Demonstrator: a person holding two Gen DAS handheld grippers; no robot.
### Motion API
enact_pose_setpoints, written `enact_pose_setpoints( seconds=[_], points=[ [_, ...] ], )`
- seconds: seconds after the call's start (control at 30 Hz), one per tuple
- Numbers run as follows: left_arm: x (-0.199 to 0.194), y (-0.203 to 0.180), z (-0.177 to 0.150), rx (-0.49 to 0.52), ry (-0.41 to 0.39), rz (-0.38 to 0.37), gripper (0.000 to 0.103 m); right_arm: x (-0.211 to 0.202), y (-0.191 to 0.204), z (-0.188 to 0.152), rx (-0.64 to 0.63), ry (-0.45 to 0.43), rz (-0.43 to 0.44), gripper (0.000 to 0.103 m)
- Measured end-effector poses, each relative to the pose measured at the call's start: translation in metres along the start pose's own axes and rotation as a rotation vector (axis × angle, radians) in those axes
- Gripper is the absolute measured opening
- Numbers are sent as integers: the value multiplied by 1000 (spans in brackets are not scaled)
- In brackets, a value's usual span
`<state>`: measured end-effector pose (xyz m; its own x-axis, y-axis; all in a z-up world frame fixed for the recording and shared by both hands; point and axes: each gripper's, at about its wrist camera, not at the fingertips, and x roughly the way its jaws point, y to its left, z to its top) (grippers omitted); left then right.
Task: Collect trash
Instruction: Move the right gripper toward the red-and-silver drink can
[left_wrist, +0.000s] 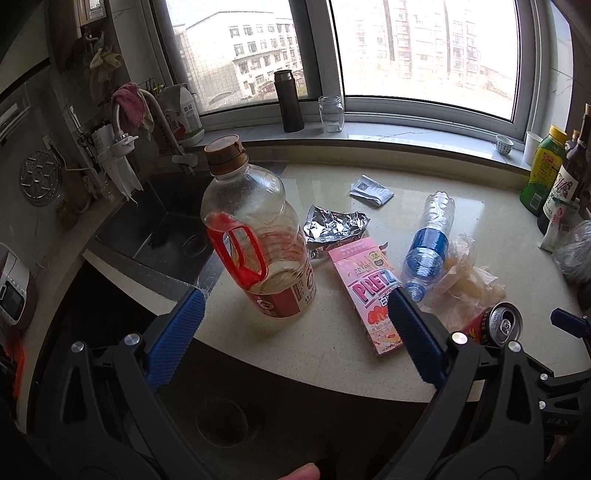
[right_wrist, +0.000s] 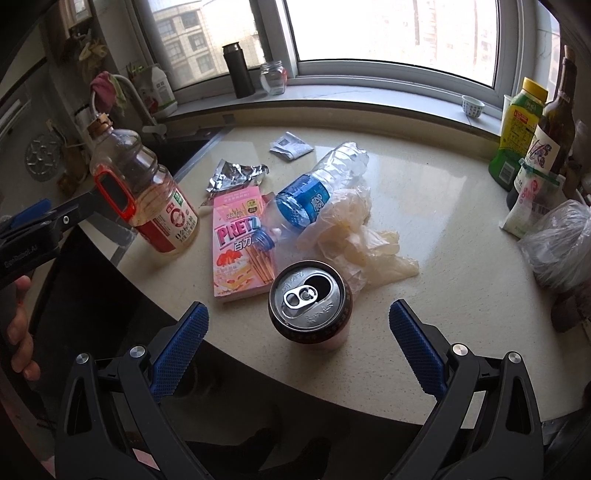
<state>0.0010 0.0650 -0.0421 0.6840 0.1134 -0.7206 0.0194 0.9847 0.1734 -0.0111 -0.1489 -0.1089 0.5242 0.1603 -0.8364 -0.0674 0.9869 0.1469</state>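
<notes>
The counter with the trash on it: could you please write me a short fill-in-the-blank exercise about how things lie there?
1. The opened drink can stands upright between the open fingers of the ____ gripper.
2. The large oil bottle has a ____ handle.
3. The crushed water bottle wears a ____ label.
4. The pink Pretz box lies flat between the oil bottle and the ____ bottle.

Missing words: right; red; blue; water
</notes>
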Motion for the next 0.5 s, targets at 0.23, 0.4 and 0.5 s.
enact_pose_setpoints(
  seconds=[0.23, 0.4, 0.5],
  points=[
    [13, -2, -6, 11, 40, 5, 96, 15, -2, -2, -3, 8, -9, 97],
    [21, -4, -9, 14, 61, 8, 96, 31, -5, -1, 9, 23, -7, 96],
    [27, -6, -13, 14, 88, -9, 96, 39, -5, -2, -1, 27, -13, 96]
  ],
)
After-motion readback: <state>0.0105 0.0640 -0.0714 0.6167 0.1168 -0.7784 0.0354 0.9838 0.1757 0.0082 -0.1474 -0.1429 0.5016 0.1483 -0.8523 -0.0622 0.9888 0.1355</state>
